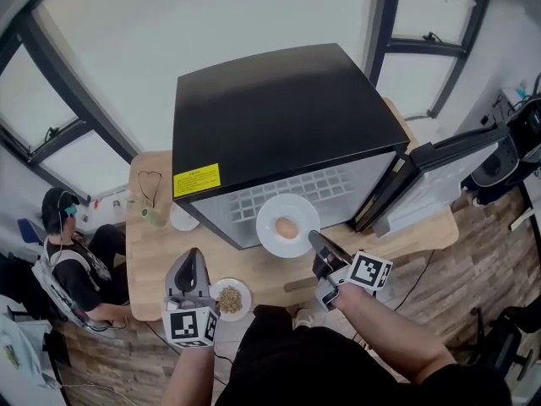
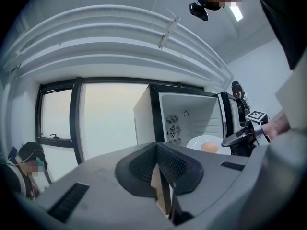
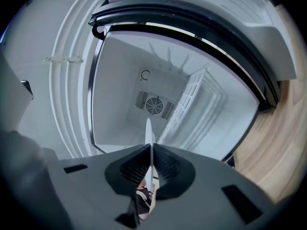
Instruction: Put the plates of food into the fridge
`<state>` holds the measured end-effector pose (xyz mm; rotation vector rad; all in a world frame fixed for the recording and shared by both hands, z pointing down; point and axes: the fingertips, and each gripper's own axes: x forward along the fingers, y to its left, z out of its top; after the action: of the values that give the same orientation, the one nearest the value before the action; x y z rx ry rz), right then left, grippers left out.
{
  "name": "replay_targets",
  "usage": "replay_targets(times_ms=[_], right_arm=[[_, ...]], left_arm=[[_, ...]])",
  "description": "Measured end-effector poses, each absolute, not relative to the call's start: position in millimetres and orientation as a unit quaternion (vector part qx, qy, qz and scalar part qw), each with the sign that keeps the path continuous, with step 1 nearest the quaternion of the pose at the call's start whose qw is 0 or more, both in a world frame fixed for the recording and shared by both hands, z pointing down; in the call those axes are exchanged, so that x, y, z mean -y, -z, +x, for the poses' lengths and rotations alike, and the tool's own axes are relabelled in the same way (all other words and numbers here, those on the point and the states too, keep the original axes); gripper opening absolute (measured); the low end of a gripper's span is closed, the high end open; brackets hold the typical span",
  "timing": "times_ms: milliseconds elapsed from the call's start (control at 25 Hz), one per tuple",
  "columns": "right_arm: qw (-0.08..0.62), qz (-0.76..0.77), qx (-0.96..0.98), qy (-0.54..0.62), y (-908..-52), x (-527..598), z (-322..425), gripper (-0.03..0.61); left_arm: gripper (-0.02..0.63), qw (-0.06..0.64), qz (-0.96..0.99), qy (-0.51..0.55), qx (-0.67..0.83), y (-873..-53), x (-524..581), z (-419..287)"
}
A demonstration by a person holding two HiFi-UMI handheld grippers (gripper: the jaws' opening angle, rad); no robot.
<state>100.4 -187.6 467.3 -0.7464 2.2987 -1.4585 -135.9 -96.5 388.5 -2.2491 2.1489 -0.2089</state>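
A black mini fridge [image 1: 279, 108] stands on the wooden table [image 1: 152, 260] with its door [image 1: 439, 172] swung open to the right. My right gripper [image 1: 314, 239] is shut on the rim of a white plate [image 1: 275, 218] carrying a round tan piece of food [image 1: 287, 227], held level in front of the open fridge. In the right gripper view the plate [image 3: 149, 133] shows edge-on between the pads, facing the white interior [image 3: 144, 80]. My left gripper [image 1: 193, 259] is shut, holding nothing that I can see, left of a plate of grains [image 1: 230, 299] near the table's front edge.
A small white dish [image 1: 183, 218] and a green cup [image 1: 153, 216] sit left of the fridge. A wire shelf [image 3: 192, 99] stands inside the fridge beside a rear fan [image 3: 154, 104]. A person [image 1: 72, 256] sits at the table's left end. Windows lie behind.
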Motion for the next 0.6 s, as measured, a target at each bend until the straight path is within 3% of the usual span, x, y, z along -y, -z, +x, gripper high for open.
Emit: replay_targets(times_ms=[600], right_arm=[[0.108,-0.298,-0.788,0.528,-470.8,246.6,50.3,0.034]], left_arm=[[0.005,0.012,-0.718,0.064,-0.693,-386.1,128.0,-168.9]])
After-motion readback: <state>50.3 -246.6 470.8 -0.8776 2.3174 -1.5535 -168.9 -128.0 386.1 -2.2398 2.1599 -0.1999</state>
